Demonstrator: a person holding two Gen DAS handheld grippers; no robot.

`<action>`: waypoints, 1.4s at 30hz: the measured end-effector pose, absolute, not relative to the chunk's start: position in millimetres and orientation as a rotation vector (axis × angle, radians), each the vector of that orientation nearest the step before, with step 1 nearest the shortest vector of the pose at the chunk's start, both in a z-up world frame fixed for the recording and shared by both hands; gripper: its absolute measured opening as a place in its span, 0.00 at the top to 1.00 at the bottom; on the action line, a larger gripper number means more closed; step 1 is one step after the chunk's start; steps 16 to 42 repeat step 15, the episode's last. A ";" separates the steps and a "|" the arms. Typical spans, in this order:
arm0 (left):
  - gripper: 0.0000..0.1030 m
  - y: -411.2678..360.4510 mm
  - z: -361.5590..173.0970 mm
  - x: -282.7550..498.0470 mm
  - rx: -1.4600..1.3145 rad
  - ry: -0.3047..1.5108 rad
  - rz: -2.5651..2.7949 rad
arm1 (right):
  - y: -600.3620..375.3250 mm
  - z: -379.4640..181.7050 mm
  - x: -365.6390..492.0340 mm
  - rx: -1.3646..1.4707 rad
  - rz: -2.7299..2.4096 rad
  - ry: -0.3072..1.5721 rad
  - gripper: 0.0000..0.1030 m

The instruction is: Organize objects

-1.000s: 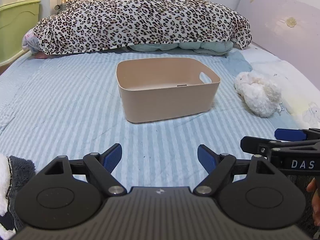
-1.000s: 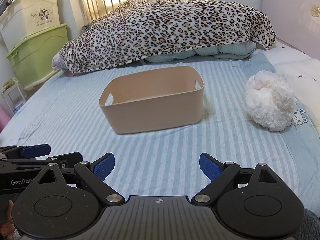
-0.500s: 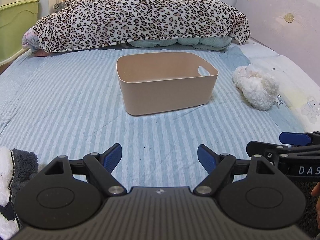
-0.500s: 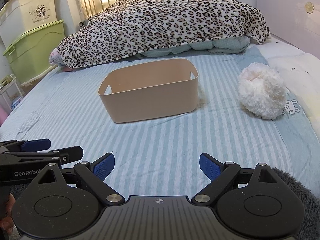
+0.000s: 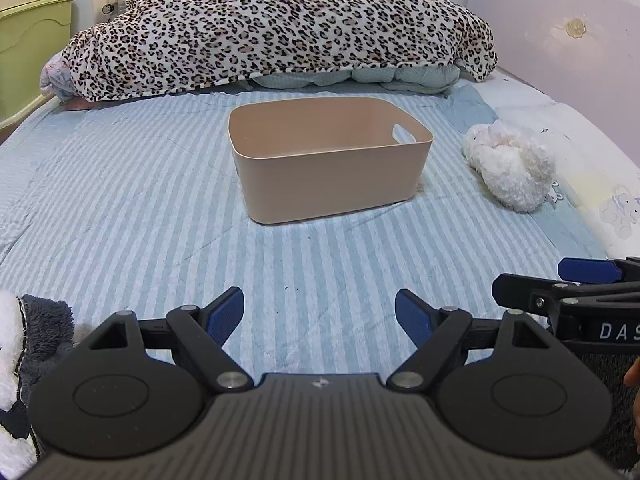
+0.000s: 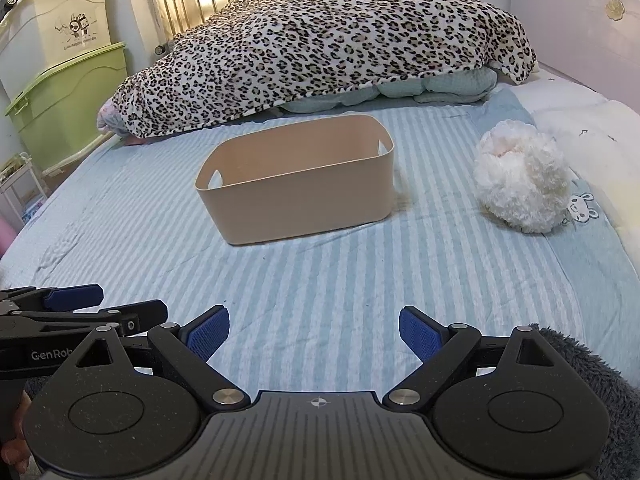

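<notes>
A beige plastic bin (image 5: 332, 164) stands empty on the blue striped bed sheet (image 5: 132, 208); it also shows in the right wrist view (image 6: 296, 196). A fluffy white plush toy (image 5: 510, 172) lies to the right of the bin, also in the right wrist view (image 6: 524, 184). A dark grey and white plush (image 5: 36, 336) lies at the near left. A dark grey fuzzy item (image 6: 592, 364) lies at the near right. My left gripper (image 5: 319, 312) is open and empty, well short of the bin. My right gripper (image 6: 314, 330) is open and empty beside it.
A leopard-print blanket (image 5: 280, 28) is heaped across the far side of the bed over teal bedding (image 6: 432, 88). Green and cream storage boxes (image 6: 60, 68) stand left of the bed. A pale headboard (image 5: 568, 40) and white pillow area (image 5: 600, 184) are at the right.
Both grippers have drawn back and lowered a little, so the bin and white plush look slightly farther. Both stay open and empty.
</notes>
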State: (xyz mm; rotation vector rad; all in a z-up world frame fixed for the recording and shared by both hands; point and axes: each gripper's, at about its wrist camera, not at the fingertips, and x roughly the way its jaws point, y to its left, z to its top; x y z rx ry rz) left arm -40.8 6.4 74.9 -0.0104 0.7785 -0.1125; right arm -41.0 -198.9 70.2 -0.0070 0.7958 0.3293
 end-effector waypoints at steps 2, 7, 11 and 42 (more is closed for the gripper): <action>0.19 6.3 73.9 -40.4 -0.006 0.783 -0.111 | -198.0 70.3 -40.7 -0.009 0.329 0.795 0.10; 0.14 6.6 72.3 -38.5 -0.002 0.796 -0.104 | -196.6 70.1 -40.3 -0.011 0.328 0.797 0.10; 0.12 5.9 70.7 -37.8 -0.005 0.807 -0.116 | -196.2 70.3 -39.1 -0.009 0.322 0.796 0.10; 0.12 6.1 70.2 -37.2 -0.003 0.811 -0.117 | -195.6 70.5 -37.7 -0.006 0.316 0.796 0.10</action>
